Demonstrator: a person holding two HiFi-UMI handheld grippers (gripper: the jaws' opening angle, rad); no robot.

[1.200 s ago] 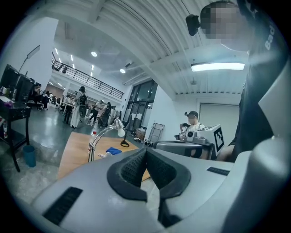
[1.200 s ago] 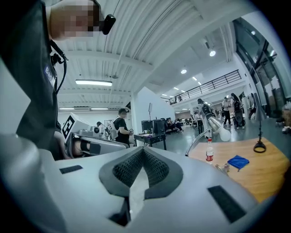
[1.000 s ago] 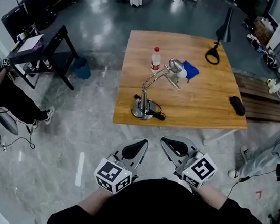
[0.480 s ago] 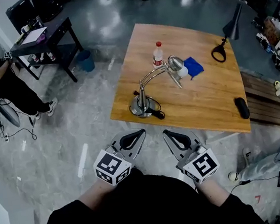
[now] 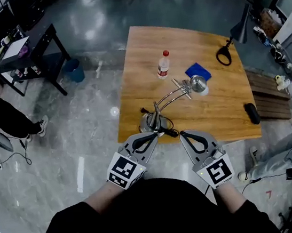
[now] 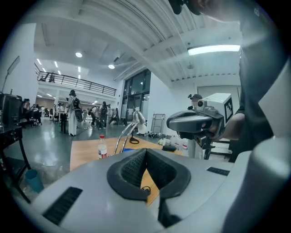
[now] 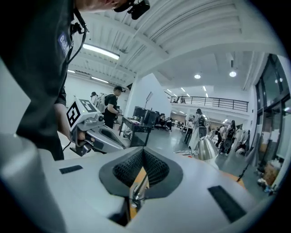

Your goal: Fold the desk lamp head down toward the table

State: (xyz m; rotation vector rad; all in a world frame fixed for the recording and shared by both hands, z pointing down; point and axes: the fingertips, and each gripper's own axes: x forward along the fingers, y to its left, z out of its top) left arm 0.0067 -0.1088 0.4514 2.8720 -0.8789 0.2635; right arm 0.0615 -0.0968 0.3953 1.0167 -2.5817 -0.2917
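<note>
Your left hand-held gripper (image 5: 153,135) and right hand-held gripper (image 5: 183,134) are both pressed together, empty, at the near edge of the wooden counter (image 5: 218,109), beside the silver metal desk lamp (image 5: 171,98).

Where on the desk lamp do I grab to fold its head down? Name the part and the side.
Probably the thin arm just behind the head, coming from the near edge of the table with the right gripper. The arm is slim enough for the fingers; the domed head looks round and slippery. The left gripper could steady the base.
</note>
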